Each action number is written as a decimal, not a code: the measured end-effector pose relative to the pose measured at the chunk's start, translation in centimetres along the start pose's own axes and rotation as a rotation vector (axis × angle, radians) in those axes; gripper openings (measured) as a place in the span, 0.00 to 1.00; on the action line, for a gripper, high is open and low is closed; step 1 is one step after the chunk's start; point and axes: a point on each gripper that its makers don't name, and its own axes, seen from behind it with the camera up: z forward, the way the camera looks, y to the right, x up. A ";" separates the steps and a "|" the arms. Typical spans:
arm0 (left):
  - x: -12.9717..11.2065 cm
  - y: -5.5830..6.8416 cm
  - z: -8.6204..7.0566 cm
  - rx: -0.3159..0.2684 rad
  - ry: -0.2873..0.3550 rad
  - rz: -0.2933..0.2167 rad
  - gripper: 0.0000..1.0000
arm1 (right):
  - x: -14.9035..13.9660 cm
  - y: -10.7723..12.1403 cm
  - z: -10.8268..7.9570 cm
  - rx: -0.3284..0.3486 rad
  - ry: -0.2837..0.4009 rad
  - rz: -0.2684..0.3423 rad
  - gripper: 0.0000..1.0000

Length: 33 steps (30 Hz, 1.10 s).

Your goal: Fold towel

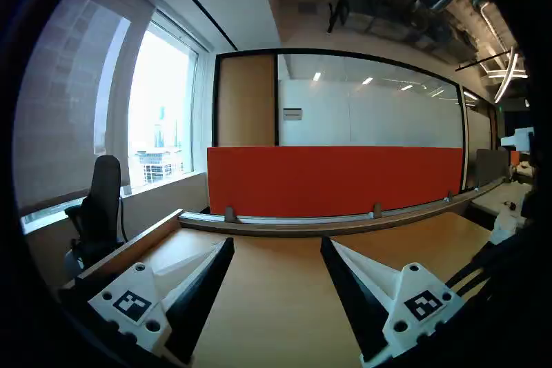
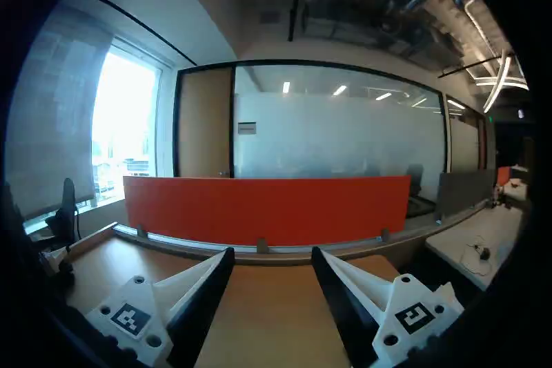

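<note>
Both tools are held level above the light-brown wooden desk top (image 1: 276, 299), facing the orange rectangular partition screen (image 1: 334, 180) that runs across the middle of the frame. Left gripper (image 1: 276, 240): fingers spread wide, released, nothing between them, at lower centre of the left gripper view. Right gripper (image 2: 271, 250): likewise released and bare, at lower centre of the right gripper view. The location of the towel cannot be told from these views; it is judged to lie nearer the person, under the cameras' line of sight. Assessment: a towel handles light, soft and limp, is not fragile, and is inclined to sag and bunch. Recommended hold: one corner per gripper along one edge, pinching the hem fully.
</note>
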 end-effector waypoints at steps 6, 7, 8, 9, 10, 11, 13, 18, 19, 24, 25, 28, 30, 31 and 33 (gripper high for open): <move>-1.0 0.3 0.2 -0.022 0.005 0.028 0.93 | -0.5 -1.1 0.2 -0.001 -0.006 0.018 0.87; -1.1 0.4 0.2 -0.026 0.006 0.032 0.93 | -0.6 -1.3 0.2 0.000 -0.005 0.021 0.87; -1.3 0.5 0.3 -0.030 0.009 0.035 0.93 | -0.8 -1.5 0.3 0.001 -0.005 0.024 0.89; -1.6 0.5 0.3 -0.032 0.009 0.039 0.93 | -0.9 -1.7 0.4 0.003 -0.004 0.025 0.91; -2.0 0.5 0.4 -0.033 0.008 0.042 0.93 | -1.1 -1.9 0.4 0.005 -0.003 0.024 0.96; -2.3 0.4 0.4 -0.034 0.008 0.046 0.93 | -1.3 -2.2 0.5 0.008 -0.002 0.024 1.00; -3.0 0.5 0.5 -0.038 0.008 0.045 0.93 | -1.7 -2.5 0.6 0.009 -0.002 0.021 1.00; -4.7 0.6 0.5 -0.052 0.014 0.038 0.93 | -3.1 -3.2 0.8 0.011 0.000 0.007 1.00; -5.1 0.6 0.5 -0.054 0.014 0.038 0.93 | -3.3 -3.4 0.8 0.012 0.000 0.005 1.00; -7.0 0.6 0.5 -0.065 0.021 0.039 0.93 | -4.9 -4.1 0.9 0.020 0.001 -0.005 1.00; -7.3 0.6 0.5 -0.067 0.022 0.039 0.93 | -5.2 -4.3 0.9 0.021 0.000 -0.007 1.00; -8.2 0.4 0.5 -0.068 0.029 0.034 0.93 | -6.0 -4.7 0.8 0.024 -0.003 -0.016 1.00; -8.8 0.2 0.5 -0.068 0.035 0.029 0.93 | -6.4 -4.9 0.7 0.025 -0.002 -0.022 1.00; -9.1 0.1 0.5 -0.067 0.038 0.027 0.93 | -6.5 -4.9 0.7 0.023 0.000 -0.025 1.00; -9.7 0.0 0.5 -0.066 0.044 0.023 0.93 | -6.7 -5.0 0.6 0.022 0.003 -0.028 1.00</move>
